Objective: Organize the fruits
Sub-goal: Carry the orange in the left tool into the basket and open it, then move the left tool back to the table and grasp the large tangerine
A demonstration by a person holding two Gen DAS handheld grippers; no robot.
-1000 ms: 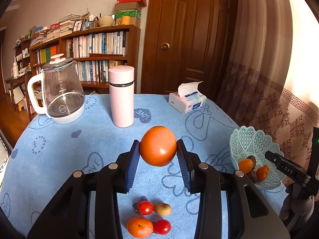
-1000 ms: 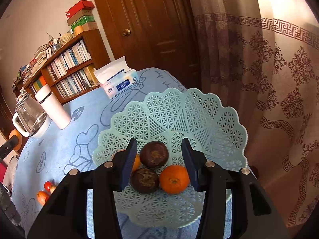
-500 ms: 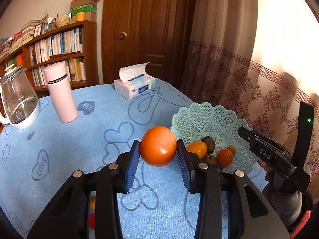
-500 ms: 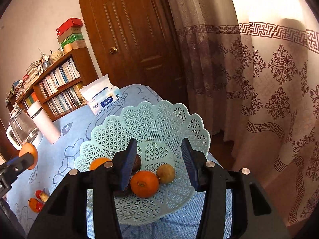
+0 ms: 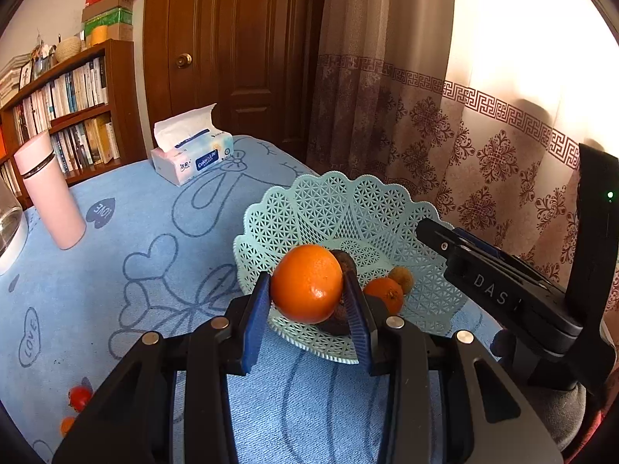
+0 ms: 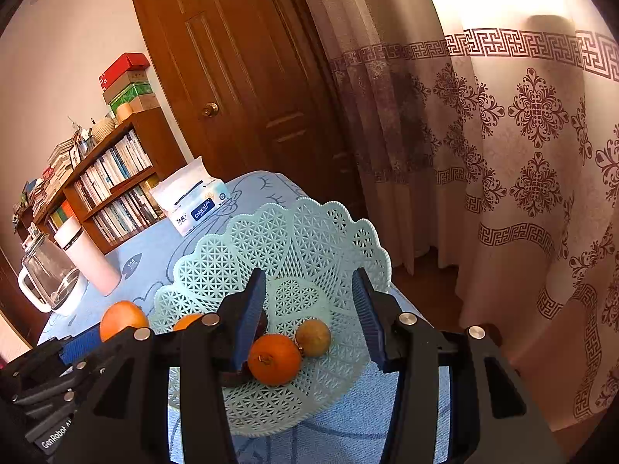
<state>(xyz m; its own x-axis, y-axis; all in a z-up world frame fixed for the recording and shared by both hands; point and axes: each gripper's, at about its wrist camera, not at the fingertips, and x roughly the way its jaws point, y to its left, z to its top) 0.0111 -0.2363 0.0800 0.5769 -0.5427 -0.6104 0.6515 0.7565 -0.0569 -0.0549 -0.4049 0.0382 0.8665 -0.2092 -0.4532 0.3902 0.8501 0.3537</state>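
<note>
While we carry the big orange (image 5: 307, 283) pinched between the blue ribbed pads of our left gripper (image 5: 308, 301), it hangs just over the near rim of the basket (image 5: 340, 201) at centre frame — the drop lies straight ahead and below. Our right gripper (image 6: 309, 309) stands part open over the same bowl, holding nothing. It's a pale-green lattice basket, scalloped and rigid; inside sit a glossy small orange (image 6: 274, 359), a dull round brownish fruit (image 6: 313, 337) and dark ones. More fruit waits on the blue worktop (image 5: 154, 270), lower left.
</note>
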